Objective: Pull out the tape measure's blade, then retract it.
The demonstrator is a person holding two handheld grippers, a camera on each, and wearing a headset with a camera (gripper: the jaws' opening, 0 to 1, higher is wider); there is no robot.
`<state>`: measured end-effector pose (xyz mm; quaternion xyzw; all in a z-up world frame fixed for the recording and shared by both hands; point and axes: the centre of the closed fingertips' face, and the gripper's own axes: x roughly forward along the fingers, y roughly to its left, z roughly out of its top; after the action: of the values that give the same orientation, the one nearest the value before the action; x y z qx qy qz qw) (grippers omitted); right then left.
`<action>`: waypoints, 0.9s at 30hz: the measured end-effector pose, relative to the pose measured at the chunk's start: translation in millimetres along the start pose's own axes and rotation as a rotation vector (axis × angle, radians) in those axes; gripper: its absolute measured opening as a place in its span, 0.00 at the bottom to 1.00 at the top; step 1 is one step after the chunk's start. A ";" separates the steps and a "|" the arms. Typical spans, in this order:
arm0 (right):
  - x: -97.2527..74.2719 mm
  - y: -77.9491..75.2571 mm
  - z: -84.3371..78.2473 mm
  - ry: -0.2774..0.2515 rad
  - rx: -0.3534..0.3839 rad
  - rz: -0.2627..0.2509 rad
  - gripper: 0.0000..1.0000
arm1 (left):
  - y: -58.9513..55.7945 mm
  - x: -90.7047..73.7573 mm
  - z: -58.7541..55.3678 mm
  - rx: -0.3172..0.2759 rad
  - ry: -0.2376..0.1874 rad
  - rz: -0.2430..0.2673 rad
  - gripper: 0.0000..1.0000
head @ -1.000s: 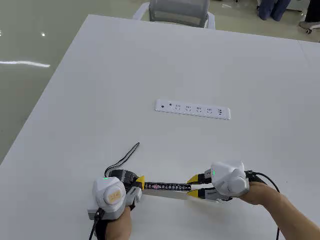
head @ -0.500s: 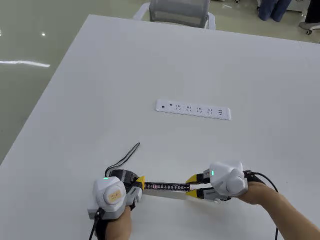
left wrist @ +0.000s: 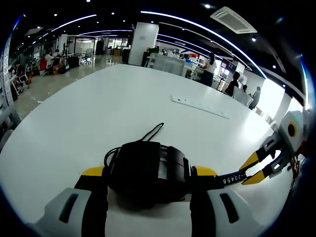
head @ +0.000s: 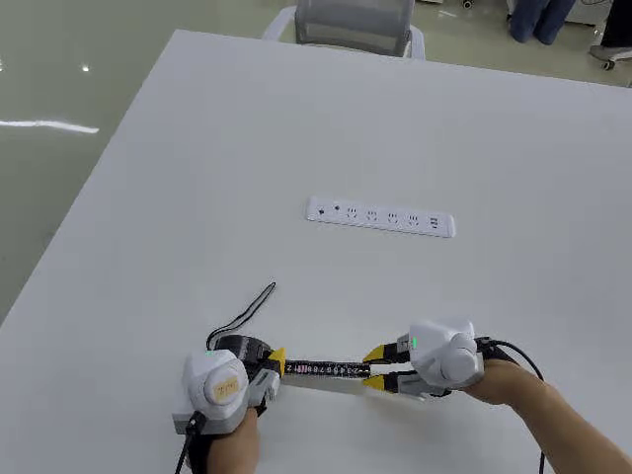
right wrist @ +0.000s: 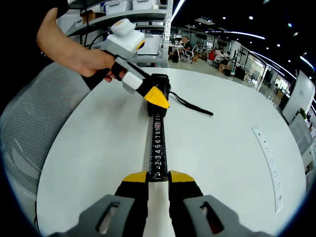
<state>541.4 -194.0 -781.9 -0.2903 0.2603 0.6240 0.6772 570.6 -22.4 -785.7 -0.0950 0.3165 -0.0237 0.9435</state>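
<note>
A black tape measure case (left wrist: 147,170) sits between the yellow-tipped jaws of my left gripper (head: 269,363), which is shut on it; the case also appears as a black block (right wrist: 159,86) at the far end of the blade. Its blade (head: 326,370) is drawn out a short way to the right above the white table (head: 296,138). My right gripper (right wrist: 158,176) is shut on the blade's end, with the printed numbers (right wrist: 158,145) running away from its jaws. In the head view the right gripper (head: 376,367) is at the bottom centre. A black wrist strap (head: 247,311) trails from the case.
A white power strip (head: 380,216) lies flat mid-table, well beyond both grippers. A grey chair (head: 354,22) stands at the table's far edge. The near table edge is close under my hands.
My right gripper has moved left toward the case with the blade end, so the exposed blade is shorter. The left gripper and the case have stayed put.
</note>
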 end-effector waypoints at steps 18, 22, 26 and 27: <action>4.2 0.2 6.7 -0.010 -0.003 0.000 0.14 | -0.2 -0.6 -0.5 0.016 0.004 -0.002 0.65; 5.8 0.0 6.8 -0.010 -0.005 0.001 0.14 | 0.3 -0.2 -0.7 0.013 0.002 -0.002 0.65; 6.5 -0.6 7.5 -0.011 -0.006 0.001 0.14 | -0.1 -0.6 -0.3 0.010 0.001 -0.001 0.65; 6.7 -0.6 7.6 -0.011 -0.005 0.001 0.14 | -0.2 -0.7 -0.3 0.010 0.001 -0.002 0.65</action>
<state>542.5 -184.0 -781.3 -0.2885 0.2550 0.6264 0.6778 569.9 -22.6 -785.5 -0.0906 0.3167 -0.0262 0.9438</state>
